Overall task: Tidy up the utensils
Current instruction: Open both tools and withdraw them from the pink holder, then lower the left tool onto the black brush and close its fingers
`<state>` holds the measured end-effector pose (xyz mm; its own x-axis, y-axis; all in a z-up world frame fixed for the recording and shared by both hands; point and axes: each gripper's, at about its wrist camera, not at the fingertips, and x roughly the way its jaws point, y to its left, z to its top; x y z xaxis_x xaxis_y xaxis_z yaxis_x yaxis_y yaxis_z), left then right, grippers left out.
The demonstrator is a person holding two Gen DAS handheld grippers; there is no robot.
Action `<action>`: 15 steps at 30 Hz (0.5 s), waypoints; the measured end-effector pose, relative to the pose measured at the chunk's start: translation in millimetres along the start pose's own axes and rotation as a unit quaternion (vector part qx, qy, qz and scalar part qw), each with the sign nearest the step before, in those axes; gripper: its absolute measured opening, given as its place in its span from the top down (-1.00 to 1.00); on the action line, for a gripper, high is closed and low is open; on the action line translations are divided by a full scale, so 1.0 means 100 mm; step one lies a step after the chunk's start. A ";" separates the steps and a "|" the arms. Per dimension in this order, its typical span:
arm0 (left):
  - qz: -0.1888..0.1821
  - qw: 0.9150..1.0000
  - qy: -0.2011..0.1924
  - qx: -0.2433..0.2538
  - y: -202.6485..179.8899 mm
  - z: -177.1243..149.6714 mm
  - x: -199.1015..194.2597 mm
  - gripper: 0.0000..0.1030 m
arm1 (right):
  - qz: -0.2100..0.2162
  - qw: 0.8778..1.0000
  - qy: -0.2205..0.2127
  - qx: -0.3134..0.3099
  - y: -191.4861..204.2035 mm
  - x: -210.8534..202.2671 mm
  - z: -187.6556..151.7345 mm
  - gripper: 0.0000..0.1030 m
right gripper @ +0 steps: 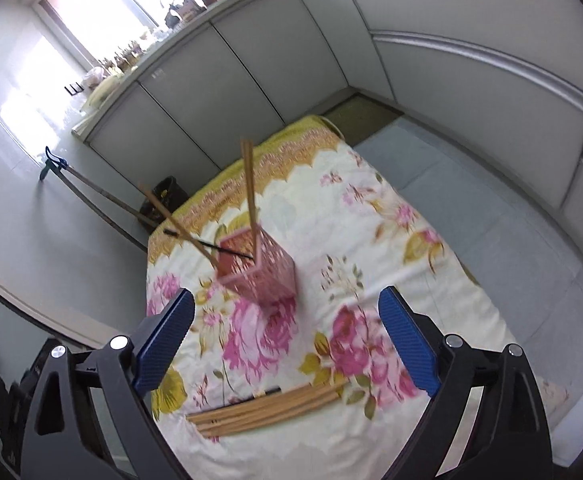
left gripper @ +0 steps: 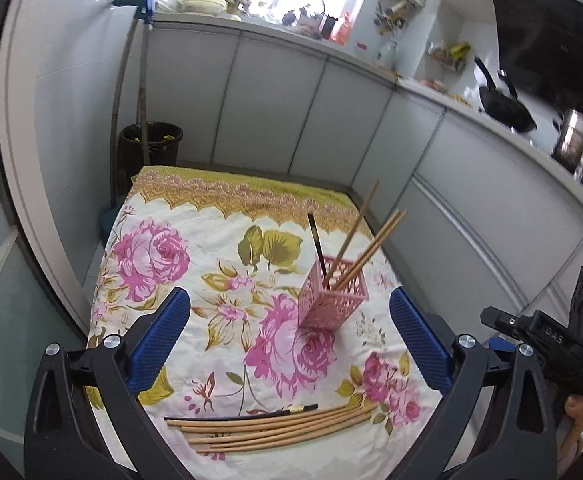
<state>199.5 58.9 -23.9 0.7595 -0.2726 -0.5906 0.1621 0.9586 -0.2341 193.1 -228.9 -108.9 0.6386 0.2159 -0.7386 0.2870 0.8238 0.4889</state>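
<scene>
A floral-clothed surface (left gripper: 163, 216) holds a pink holder (left gripper: 333, 298) with several chopsticks standing in it, ahead of both grippers' (left gripper: 289, 334) (right gripper: 287, 338) spread, empty fingers, while loose chopsticks (left gripper: 271, 426) lie near the fingers, likely awaiting pickup.

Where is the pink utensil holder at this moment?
The pink utensil holder stands on the floral tablecloth, right of centre in the left wrist view, beyond the loose chopsticks lying at the near edge; it already holds several chopsticks.
</scene>
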 end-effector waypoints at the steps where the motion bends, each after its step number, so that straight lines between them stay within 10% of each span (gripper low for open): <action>1: 0.001 0.999 0.023 0.024 -0.07 -0.05 0.09 -0.86 | -0.007 1.000 0.017 -0.003 -0.08 0.01 -0.14 -0.76; 5: 0.006 0.987 0.103 0.124 -0.35 -0.32 0.45 -0.86 | -0.042 0.996 0.069 -0.024 -0.34 0.06 -0.64 -0.76; 10: 0.036 0.945 0.163 0.280 -0.60 -0.68 0.73 -0.86 | -0.043 0.991 0.120 -0.036 -0.55 0.20 -1.02 -0.76; 15: -0.045 0.922 0.196 0.331 -0.64 -0.69 0.84 -0.86 | -0.022 0.987 0.159 -0.024 -0.63 0.33 -1.10 -0.76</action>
<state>209.3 -30.9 -112.1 0.4589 -0.2374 -0.8562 0.6602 0.7360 0.1498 118.0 -215.9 -214.6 0.3681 0.3274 -0.8702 0.2694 0.8582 0.4368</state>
